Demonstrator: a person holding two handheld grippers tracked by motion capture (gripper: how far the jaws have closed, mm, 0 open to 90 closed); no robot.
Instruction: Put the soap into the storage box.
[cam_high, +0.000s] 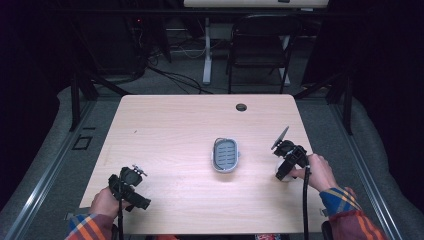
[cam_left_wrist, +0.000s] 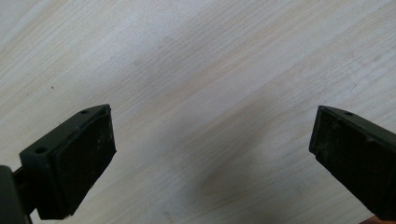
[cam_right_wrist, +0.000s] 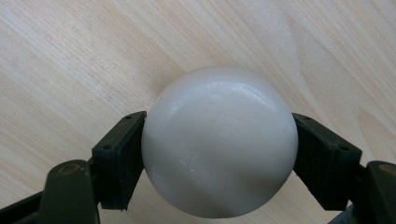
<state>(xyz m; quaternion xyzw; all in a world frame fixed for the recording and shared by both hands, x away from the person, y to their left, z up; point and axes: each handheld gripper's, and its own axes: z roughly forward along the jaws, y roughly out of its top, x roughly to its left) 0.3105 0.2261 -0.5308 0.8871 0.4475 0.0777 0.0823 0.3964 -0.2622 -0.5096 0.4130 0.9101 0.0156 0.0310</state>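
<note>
Nearest to us in the right gripper view is a smooth white rounded object (cam_right_wrist: 219, 144), perhaps a bar of soap, though we cannot tell for sure. It sits between the two black jaws of our right gripper (cam_right_wrist: 219, 154), and both pads press against its sides, so that gripper is closed on it. Pale wood grain of the table (cam_right_wrist: 70, 56) runs behind it. Whether the white object rests on the wood or hangs just above it, we cannot tell.

From the high view we see the right gripper (cam_high: 286, 172) near the right edge of the table (cam_high: 170, 130), held in our right hand (cam_high: 316, 172), with a little of the white object (cam_high: 283, 176) showing under the black frame. A grey three-cornered plate stands tilted on top of the gripper, and its cable trails back towards us.

A grey oval dish with a ribbed inner tray, like a soap dish (cam_high: 225, 154), lies on the table around the middle, well apart from the right gripper and to its left.

Our left gripper (cam_high: 131, 187) is near the front left corner of the table, held in our left hand (cam_high: 106, 202). In the left gripper view its jaws stand wide apart with nothing between them; we see bare wood beneath the left gripper (cam_left_wrist: 212, 154).
</note>
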